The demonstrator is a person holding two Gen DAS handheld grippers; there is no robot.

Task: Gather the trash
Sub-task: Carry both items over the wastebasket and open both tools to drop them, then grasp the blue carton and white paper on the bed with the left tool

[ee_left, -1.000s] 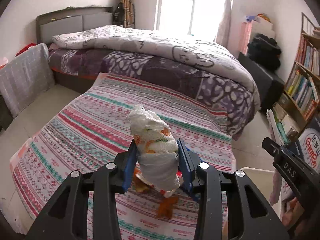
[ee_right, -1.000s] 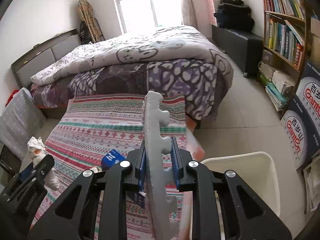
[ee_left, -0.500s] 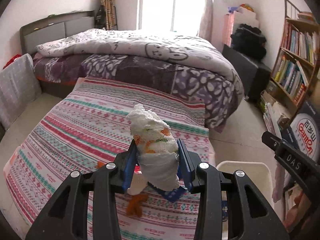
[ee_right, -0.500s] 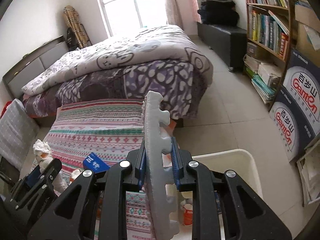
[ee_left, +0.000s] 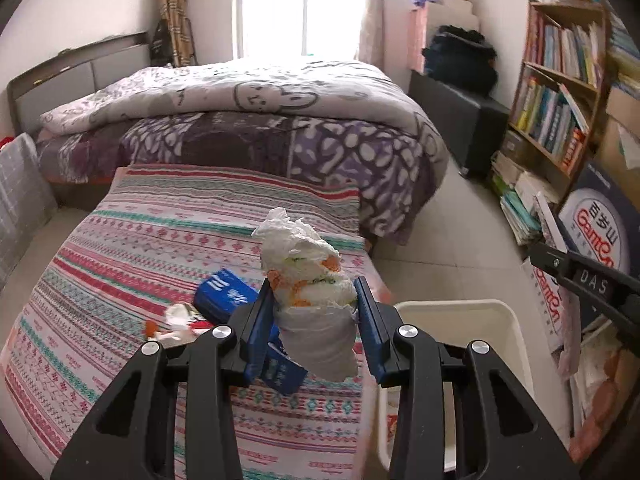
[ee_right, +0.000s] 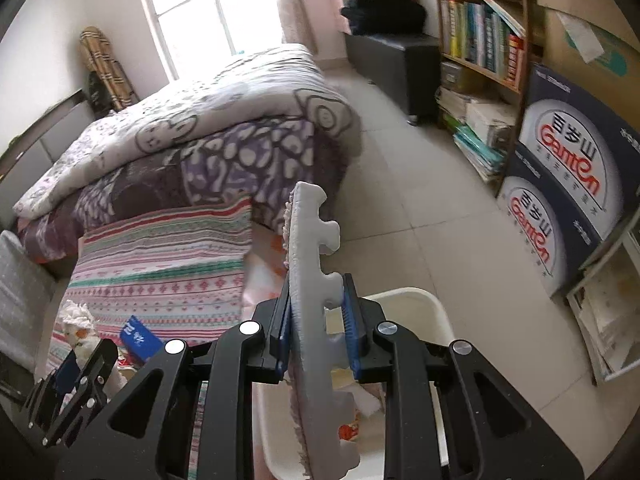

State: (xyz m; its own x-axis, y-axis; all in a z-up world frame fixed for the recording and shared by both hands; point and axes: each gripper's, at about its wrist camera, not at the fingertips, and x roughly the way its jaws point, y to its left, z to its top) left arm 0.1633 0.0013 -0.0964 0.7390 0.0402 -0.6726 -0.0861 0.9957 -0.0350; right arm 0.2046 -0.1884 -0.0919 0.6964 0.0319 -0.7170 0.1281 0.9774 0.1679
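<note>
My left gripper (ee_left: 316, 320) is shut on a crumpled white tissue wad (ee_left: 308, 276) with orange and green stains, held above the right edge of the striped cloth (ee_left: 168, 240). To its right sits the white plastic bin (ee_left: 460, 316). My right gripper (ee_right: 316, 320) is shut on a grey foam puzzle-edged strip (ee_right: 312, 280), held upright over the white bin (ee_right: 416, 304), which holds scraps. A blue packet (ee_left: 224, 296) and small orange-white scraps (ee_left: 176, 320) lie on the cloth. The left gripper shows at the right wrist view's lower left (ee_right: 72, 384).
A bed with a purple patterned quilt (ee_left: 280, 120) stands behind the striped cloth. A bookshelf (ee_left: 560, 92) and stacked blue-and-white water boxes (ee_right: 568, 168) line the right wall. A black bench (ee_left: 468, 112) stands by the window. Tiled floor (ee_right: 432, 208) lies beside the bin.
Both grippers moved right with their loads, from over the striped cloth toward the white bin. The bin came into fuller view under the right gripper, and the blue packet appeared beside the left.
</note>
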